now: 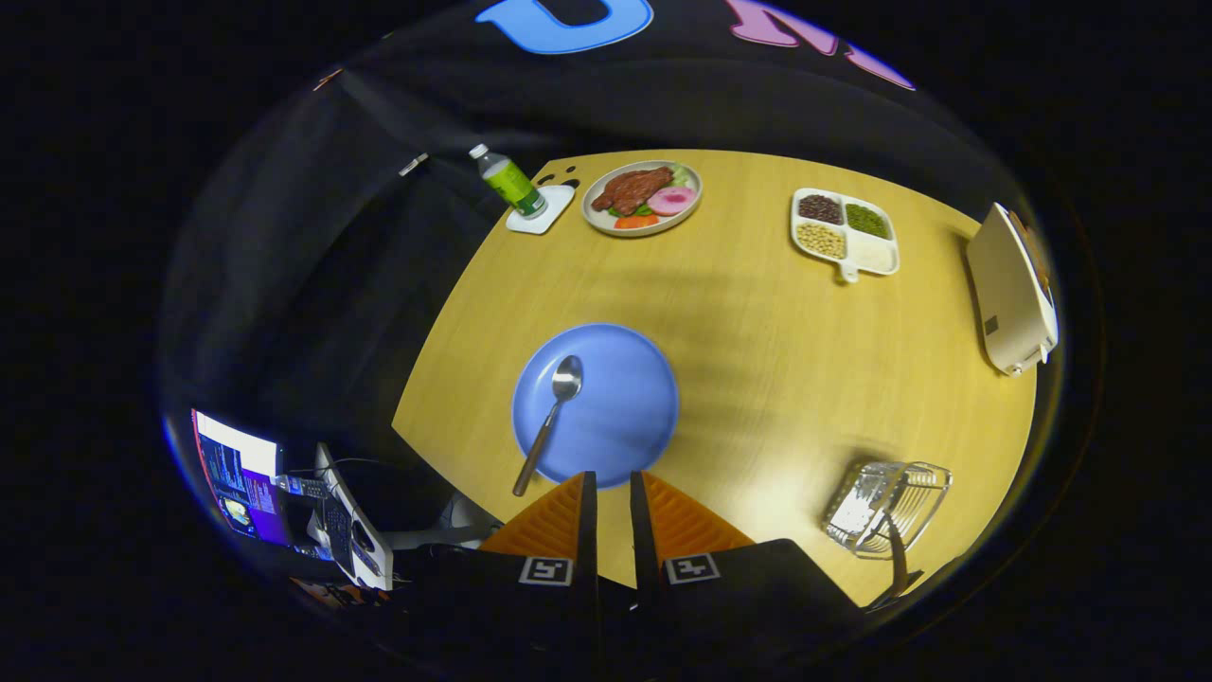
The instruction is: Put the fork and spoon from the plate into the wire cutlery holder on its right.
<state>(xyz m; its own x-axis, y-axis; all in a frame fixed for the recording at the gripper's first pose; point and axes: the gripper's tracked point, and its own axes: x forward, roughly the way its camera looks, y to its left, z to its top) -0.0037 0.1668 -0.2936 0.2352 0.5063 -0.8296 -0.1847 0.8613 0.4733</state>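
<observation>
The jaws (614,483) are up high, looking down on a yellow wooden counter (776,379). The two fingers stand close side by side with only a thin gap between them, and nothing is in that gap, so they hold nothing.

Just ahead of the fingers sits a round blue plate (615,417). A spoon (551,417) lies on the left part of the plate. Its bowl rests on the blue, and its handle sticks out over the near left rim of the plate.

The wire cutlery holder (885,507) stands on the counter to the right of the fingers, well apart from the plate. A dark handle (897,554) leans out of it toward the near side. I cannot tell for sure what it belongs to.

Far beyond the plate there is a dish of meat and vegetables (642,197). Left of that dish a green bottle (509,181) stands on a white coaster (542,212). To the right is a white tray (846,237) with four parts holding beans and grains. At the far right edge of the counter sits a cream box-shaped machine (1011,294).

Off the counter, down to the left, a lit screen (237,474) glows
</observation>
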